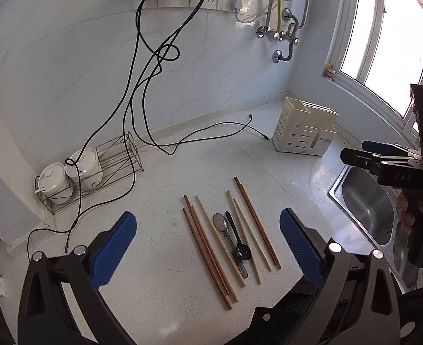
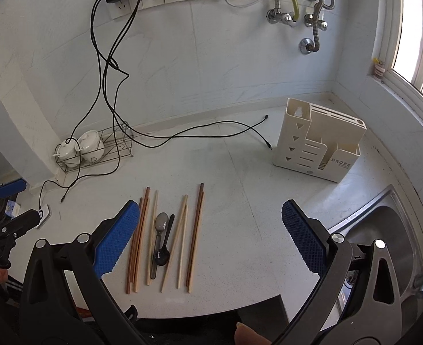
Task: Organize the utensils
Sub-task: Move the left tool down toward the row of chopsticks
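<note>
Several brown and pale chopsticks [image 1: 208, 247] [image 2: 195, 238] lie side by side on the white counter. Between them lie a grey spoon [image 1: 221, 224] [image 2: 160, 224] and a black spoon [image 1: 240, 247] [image 2: 164, 247]. A cream utensil holder [image 1: 305, 128] [image 2: 319, 141] stands at the back right. My left gripper [image 1: 208, 247] is open and empty, held above the utensils. My right gripper [image 2: 211, 238] is open and empty, just right of the utensils; it also shows at the right edge of the left wrist view [image 1: 355, 151].
A steel sink [image 1: 367, 201] [image 2: 384, 230] lies to the right. A wire rack with two white lidded pots [image 1: 76, 172] [image 2: 82, 146] stands at the back left. Black cables [image 1: 142, 109] [image 2: 182, 135] hang from wall sockets and trail across the counter.
</note>
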